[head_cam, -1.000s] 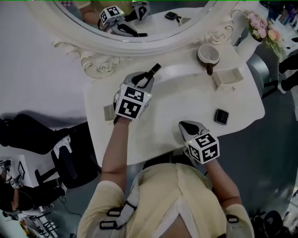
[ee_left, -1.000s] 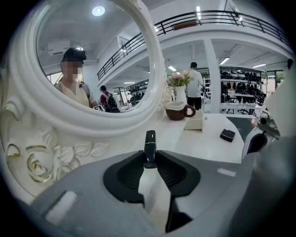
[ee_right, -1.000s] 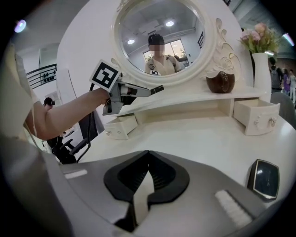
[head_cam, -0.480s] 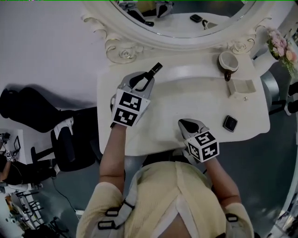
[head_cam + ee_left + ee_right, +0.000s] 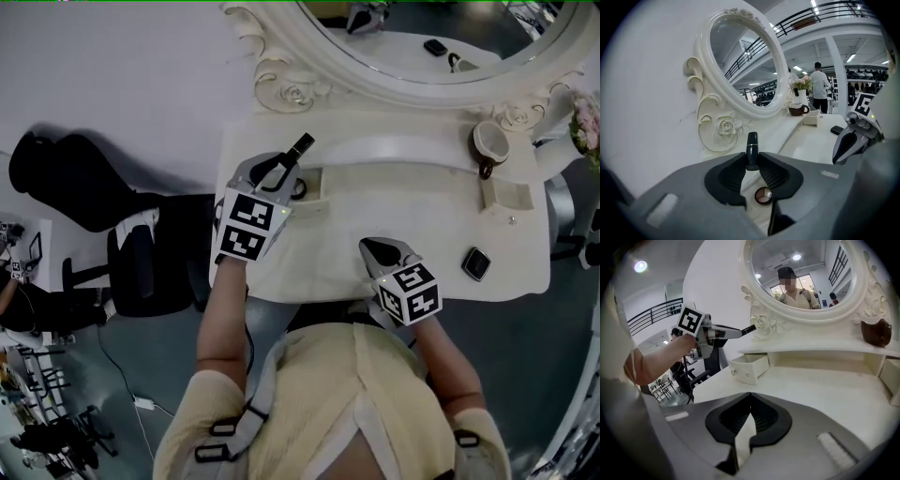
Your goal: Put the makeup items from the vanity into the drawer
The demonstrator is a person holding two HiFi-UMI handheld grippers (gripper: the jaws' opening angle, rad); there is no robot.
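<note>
Head view looks steeply down on the white vanity [image 5: 403,216], and I read it as a clock with 12 at the mirror [image 5: 394,82], whose carved oval frame runs across the top. At about 10 o'clock on the tabletop the drawer [image 5: 323,187] stands pulled out; the right gripper view shows it at 11 o'clock from my jaws, its knobbed front facing me [image 5: 750,367]. My left gripper [image 5: 284,167] hangs over that open drawer, pointing towards 1 o'clock, and in the left gripper view its jaws are clamped on the base of a dark tube [image 5: 751,147]. My right gripper [image 5: 368,246] sits near the front edge at about 6 o'clock, and its pads are pressed together with nothing between them [image 5: 750,404]. A small white box [image 5: 506,194] stands at 3 o'clock. A cup [image 5: 489,142] stands just behind it at 2 o'clock. A black compact [image 5: 476,263] lies alone at 4 o'clock, well apart from both grippers. The tube [image 5: 301,147] sticks out past my left jaws towards the mirror's scrollwork, upright in the left gripper view and ringed by a thin pale band. Below those jaws, inside the drawer, lies a round palette [image 5: 763,195] with pinkish pans.
</note>
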